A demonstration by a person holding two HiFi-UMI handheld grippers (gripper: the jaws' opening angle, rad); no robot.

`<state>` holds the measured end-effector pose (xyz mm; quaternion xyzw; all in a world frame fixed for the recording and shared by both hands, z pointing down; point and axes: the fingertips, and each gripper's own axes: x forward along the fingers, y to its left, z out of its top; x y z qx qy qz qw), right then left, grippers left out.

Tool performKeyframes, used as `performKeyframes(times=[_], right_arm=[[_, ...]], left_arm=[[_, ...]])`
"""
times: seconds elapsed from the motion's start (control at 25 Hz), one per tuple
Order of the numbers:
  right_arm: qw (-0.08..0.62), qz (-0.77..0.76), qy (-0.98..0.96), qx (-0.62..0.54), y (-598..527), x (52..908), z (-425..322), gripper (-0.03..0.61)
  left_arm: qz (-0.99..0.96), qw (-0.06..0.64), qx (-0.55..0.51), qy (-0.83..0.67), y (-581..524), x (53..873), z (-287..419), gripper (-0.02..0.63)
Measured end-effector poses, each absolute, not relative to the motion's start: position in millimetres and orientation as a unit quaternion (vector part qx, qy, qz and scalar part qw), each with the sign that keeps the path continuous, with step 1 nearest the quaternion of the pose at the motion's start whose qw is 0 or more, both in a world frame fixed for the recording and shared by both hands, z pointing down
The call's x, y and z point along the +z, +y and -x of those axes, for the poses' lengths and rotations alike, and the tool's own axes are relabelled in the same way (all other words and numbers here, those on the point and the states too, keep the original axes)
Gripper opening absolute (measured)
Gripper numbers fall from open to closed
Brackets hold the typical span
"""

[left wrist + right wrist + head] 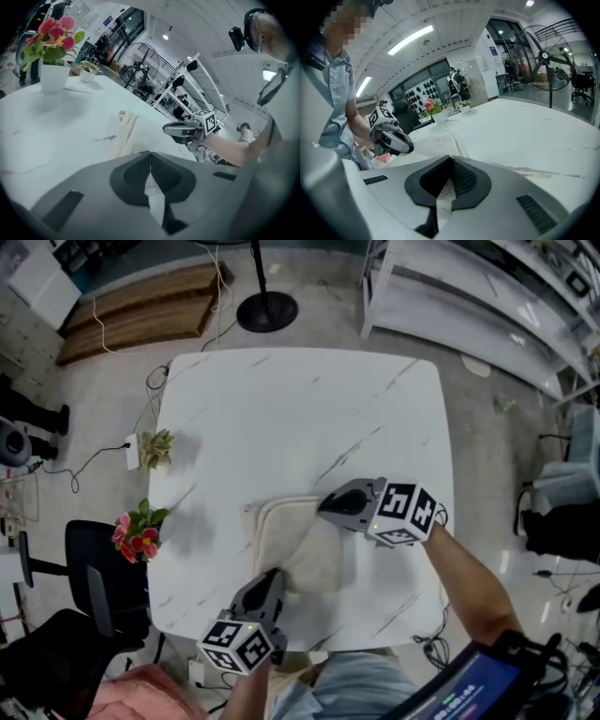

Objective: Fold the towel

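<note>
bright even ceiling light, soft shadows on the table (281, 409), fisheye bending, dark vignetted corners

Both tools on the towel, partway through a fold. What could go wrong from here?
1. The left tool and right tool each pinch only a thin bit of towel edge; it may slip out, and the fold would drop.
2. The towel lies near the table's front edge, so a pull toward the person might drag it over.
3. Its left side is bunched in ridges, so the next fold may land skewed.
</note>
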<state>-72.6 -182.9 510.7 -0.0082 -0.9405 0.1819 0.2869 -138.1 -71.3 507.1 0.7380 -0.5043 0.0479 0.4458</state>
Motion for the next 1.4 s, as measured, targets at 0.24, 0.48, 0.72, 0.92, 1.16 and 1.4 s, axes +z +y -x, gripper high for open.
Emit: performKeyframes(times=[0.24, 0.48, 0.72, 0.92, 1.16, 1.4], right_arm=[[0.251, -0.015, -0.951, 0.181, -176, 473, 76, 0.014], [0.263, -0.003, -0.945, 0.193, -109, 459, 83, 0.015], [0.293, -0.005, -0.934, 0.205, -74, 483, 78, 0.015], [0.32, -0.001, -0.924, 0.208, -50, 503, 77, 0.014], [0.326, -0.01, -0.922, 0.207, -45, 513, 73, 0.014], [0.305, -0.038, -0.932, 0.191, -50, 500, 74, 0.015]], left_arm=[[-0.748, 0.423, 0.025, -0.511, -85, 451, 158, 0.009], [-0.816, 0.362, 0.1, -0.439, -138, 461, 148, 0.009], [-0.848, 0.341, 0.174, -0.366, -155, 486, 119, 0.009], [-0.831, 0.341, 0.213, -0.385, -168, 510, 139, 0.009], [-0.828, 0.355, 0.209, -0.382, -174, 520, 146, 0.009], [-0.824, 0.34, 0.174, -0.419, -183, 493, 160, 0.009]])
